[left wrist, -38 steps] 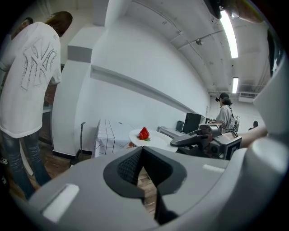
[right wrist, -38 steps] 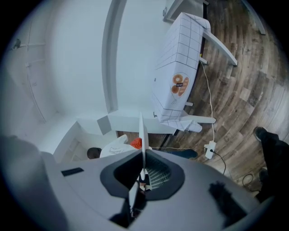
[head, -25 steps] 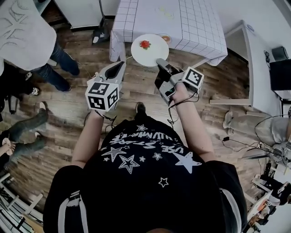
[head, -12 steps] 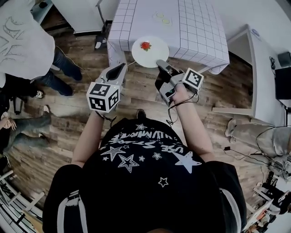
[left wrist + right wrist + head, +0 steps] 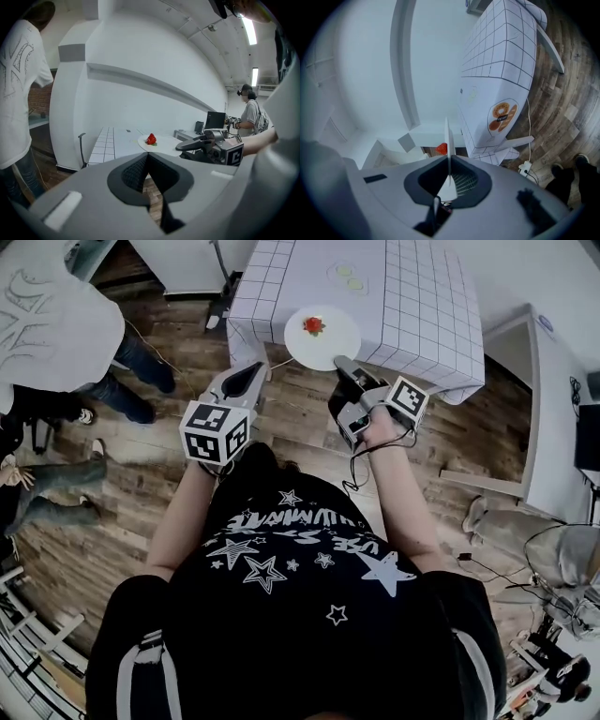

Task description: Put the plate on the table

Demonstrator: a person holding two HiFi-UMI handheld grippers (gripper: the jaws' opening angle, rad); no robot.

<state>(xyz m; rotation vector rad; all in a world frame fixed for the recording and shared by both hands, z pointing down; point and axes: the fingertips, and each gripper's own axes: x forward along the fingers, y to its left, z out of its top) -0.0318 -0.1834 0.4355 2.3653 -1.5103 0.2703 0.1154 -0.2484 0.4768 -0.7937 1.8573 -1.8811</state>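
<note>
- While the right gripper clamps the plate by its rim, a strawberry sits on it at the table edge.
- Left gripper hangs alongside, jaws together, empty.

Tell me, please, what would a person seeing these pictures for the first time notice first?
The white plate with a red strawberry on it stands out most: the right gripper holds it by its near rim, at the near edge of the checked table. The left gripper is beside it, fingers shut on nothing. A bystander in white stands at the upper left.
</note>
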